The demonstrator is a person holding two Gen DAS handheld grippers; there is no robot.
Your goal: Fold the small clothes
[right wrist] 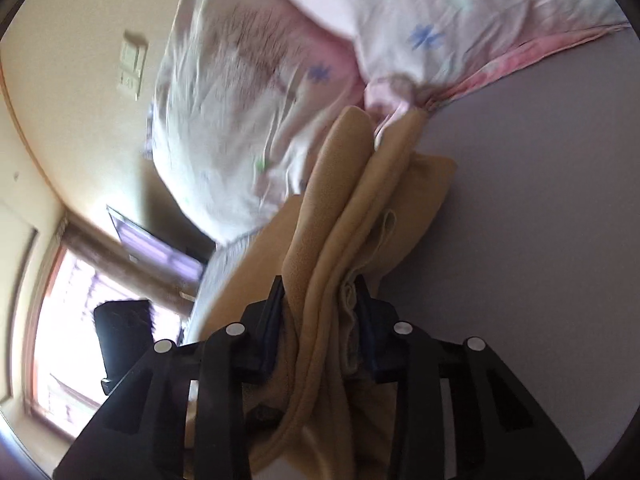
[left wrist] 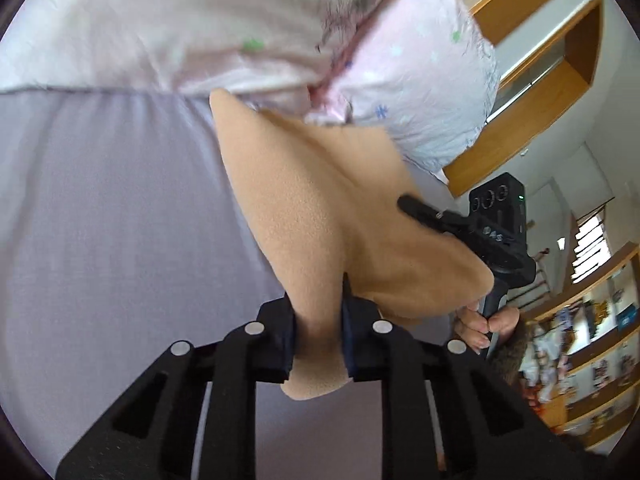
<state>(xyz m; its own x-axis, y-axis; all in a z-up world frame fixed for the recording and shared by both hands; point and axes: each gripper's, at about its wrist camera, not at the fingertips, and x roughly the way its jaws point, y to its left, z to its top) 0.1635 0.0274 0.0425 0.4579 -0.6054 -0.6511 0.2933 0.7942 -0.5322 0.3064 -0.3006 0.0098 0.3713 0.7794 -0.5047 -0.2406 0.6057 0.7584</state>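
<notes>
Now tan fleece garment sits clamped between left claw pads.

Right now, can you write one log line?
left hand-held gripper: shut on tan cloth | right hand-held gripper: shut on tan cloth | fold: not done

Daylight scene, bright overall, no harsh glare on lavender bedsheet. Both views: strong fisheye bending, dark vignette ring at corners. Left wrist view: tan fleece garment between tong pads sharp, nap visible; floral quilt beyond tongs soft with motion blur; shelves right of tongs smeared. Right wrist view: window left of tongs blown out white; quilt ahead heavily blurred; soft shadow in fleece folds between pads.
</notes>
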